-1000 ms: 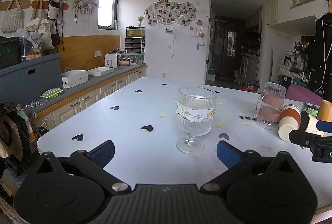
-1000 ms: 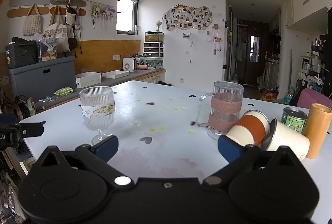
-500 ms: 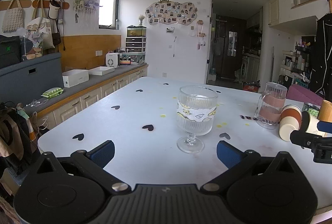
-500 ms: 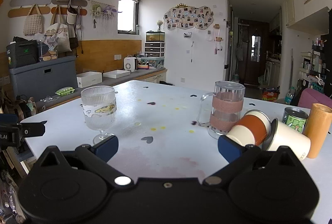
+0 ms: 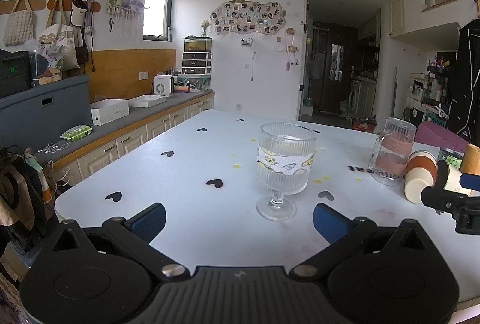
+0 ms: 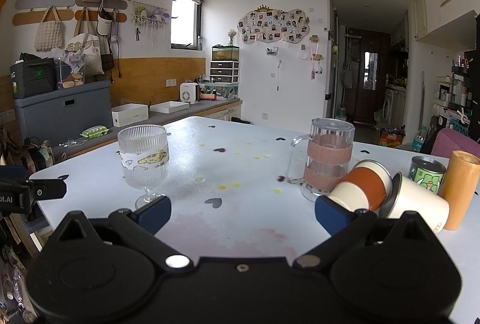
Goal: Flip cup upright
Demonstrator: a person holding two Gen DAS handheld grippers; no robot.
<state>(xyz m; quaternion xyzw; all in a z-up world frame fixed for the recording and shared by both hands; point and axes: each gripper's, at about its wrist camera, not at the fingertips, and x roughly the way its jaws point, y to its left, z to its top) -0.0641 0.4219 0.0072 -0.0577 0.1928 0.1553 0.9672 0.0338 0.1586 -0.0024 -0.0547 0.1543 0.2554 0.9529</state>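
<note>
A white counter dotted with small black hearts and yellow specks fills the middle of a lived-in room. Along the left wall run low cream cabinets under a grey worktop, with bags hanging above. The counter's rounded near-left corner lies close to the left gripper, whose blue-padded fingers are spread wide and hold nothing. Just beyond them, slightly right of centre, a ribbed clear stemmed glass with a printed band stands upright, with bare surface to its left and behind it. Farther right stands a clear handled mug wrapped in pink bands. Just beside it, two paper cups lie on their sides: an orange-and-cream paper cup and a white paper cup, touching each other. Behind them stand a green printed tin and a tan cylindrical cup. The right gripper has its fingers wide apart and empty, the right one close to the orange cup. A dark hallway opens at the far right.
</note>
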